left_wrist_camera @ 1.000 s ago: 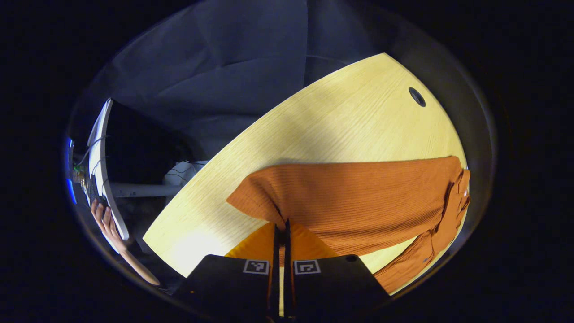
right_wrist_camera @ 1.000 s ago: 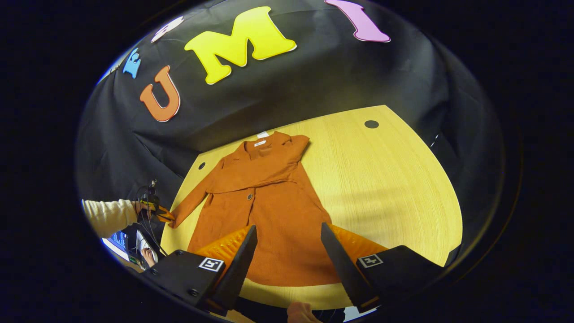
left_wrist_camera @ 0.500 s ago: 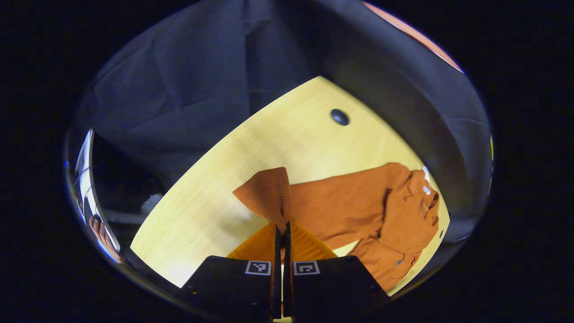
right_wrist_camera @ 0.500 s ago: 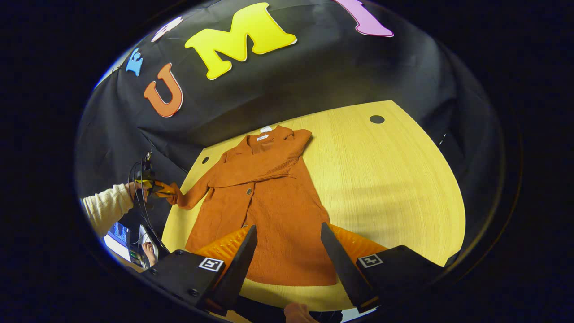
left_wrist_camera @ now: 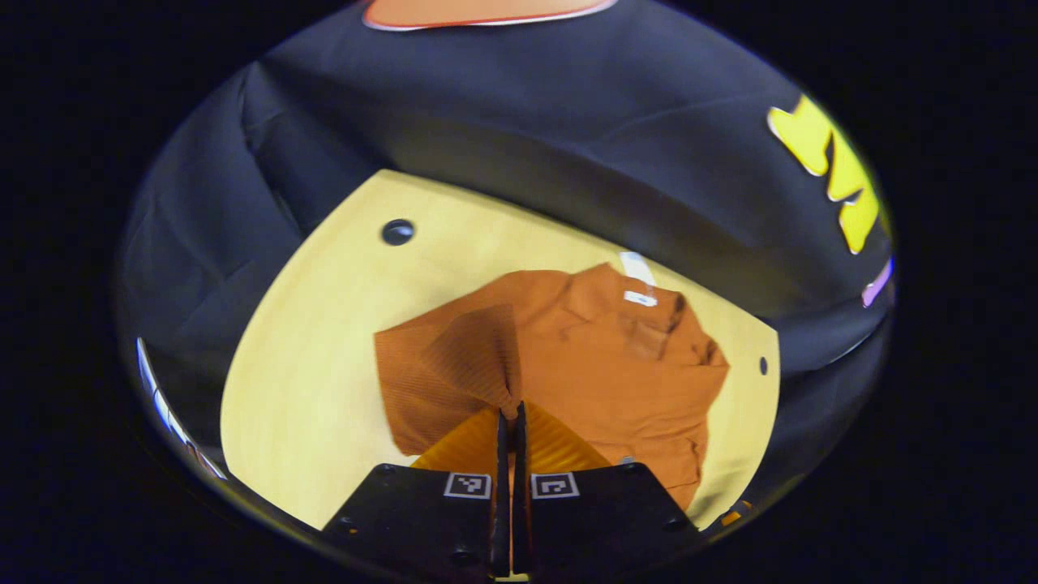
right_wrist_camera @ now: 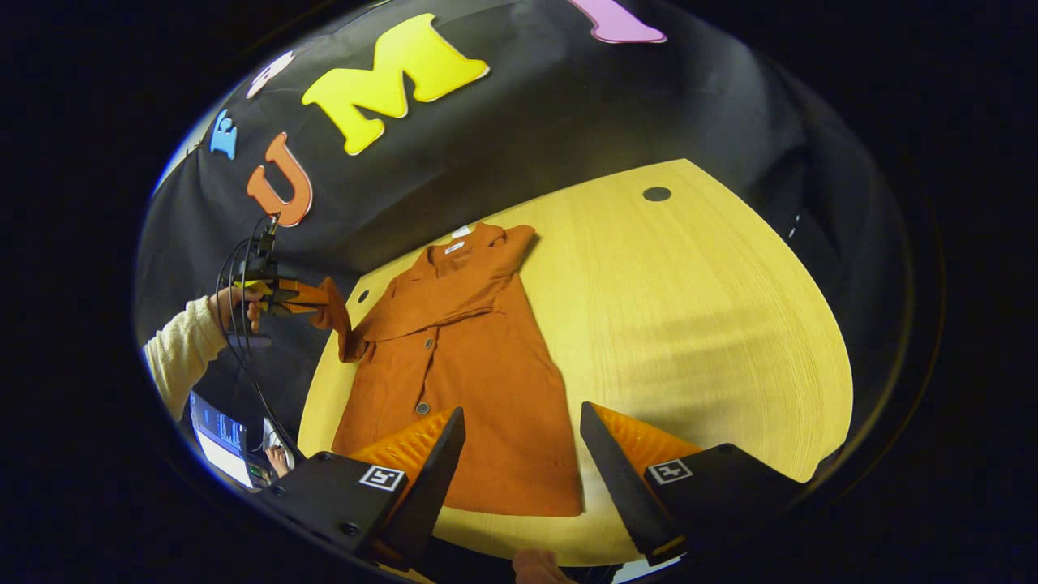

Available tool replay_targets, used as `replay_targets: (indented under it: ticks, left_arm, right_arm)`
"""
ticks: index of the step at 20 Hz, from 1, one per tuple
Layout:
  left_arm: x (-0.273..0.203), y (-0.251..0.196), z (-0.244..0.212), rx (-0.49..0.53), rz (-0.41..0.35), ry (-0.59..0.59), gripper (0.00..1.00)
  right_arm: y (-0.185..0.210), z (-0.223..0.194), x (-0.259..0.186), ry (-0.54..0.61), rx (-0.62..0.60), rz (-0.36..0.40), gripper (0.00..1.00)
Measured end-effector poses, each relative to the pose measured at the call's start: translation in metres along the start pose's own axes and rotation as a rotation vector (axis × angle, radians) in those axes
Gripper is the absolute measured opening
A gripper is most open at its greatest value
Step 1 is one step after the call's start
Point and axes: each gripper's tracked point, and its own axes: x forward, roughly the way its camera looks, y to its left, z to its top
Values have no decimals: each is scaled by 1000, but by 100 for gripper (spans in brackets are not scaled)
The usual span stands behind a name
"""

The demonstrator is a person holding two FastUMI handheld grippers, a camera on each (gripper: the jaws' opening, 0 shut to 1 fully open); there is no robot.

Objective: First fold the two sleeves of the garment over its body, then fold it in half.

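Rust-orange ribbed knit cardigan (right_wrist_camera: 462,381) flat on pale wooden table (right_wrist_camera: 697,324), one sleeve (right_wrist_camera: 438,300) lying across chest. Left gripper (left_wrist_camera: 509,410) pinched on other sleeve's cuff (left_wrist_camera: 478,353), lifted to carry it over body. Right gripper (right_wrist_camera: 519,454) wide, empty, hovering above hem.

strong overhead light leaves the pale yellow wooden table (right_wrist_camera: 689,284) bright, almost glaring, while the booth's black cloth wall (right_wrist_camera: 527,122) stays dim. soft shadow bands cross the wood toward 3 o'clock. fisheye bending curves every edge (worst at the rim), and the rust-orange ribbed knit garment (left_wrist_camera: 616,357) looks slightly smeared.
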Motion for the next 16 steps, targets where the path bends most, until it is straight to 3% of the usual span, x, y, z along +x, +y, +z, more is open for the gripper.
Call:
replay_targets:
  ticks: [4, 5, 6, 7, 9, 13, 14, 15, 16]
  left_arm:
    - [6, -101, -13, 73, -94, 46, 4]
    - [7, -123, -21, 99, -112, 65, 4]
    - [8, -143, -28, 127, -124, 79, 4]
    - [8, -161, -34, 145, -139, 89, 4]
    - [8, -194, -43, 144, -176, 100, 4]
    - [-5, -227, -40, 120, -186, 112, 5]
    - [14, -230, -54, 121, -177, 110, 14]
    - [26, -223, -53, 118, -176, 111, 8]
    - [15, -232, -51, 110, -190, 120, 9]
  right_arm:
    - [-28, 6, -14, -45, 34, -34, 93]
    - [-37, 5, -17, -47, 42, -46, 87]
    - [-43, 5, -19, -51, 52, -53, 87]
    - [-47, 3, -25, -56, 60, -53, 93]
    - [-53, 0, -32, -61, 72, -51, 93]
    - [-65, -18, -39, -45, 76, -82, 92]
    - [-65, -21, -39, -41, 72, -86, 92]
    - [-67, -24, -42, -38, 70, -92, 92]
    - [-66, -26, -41, -34, 72, -94, 93]
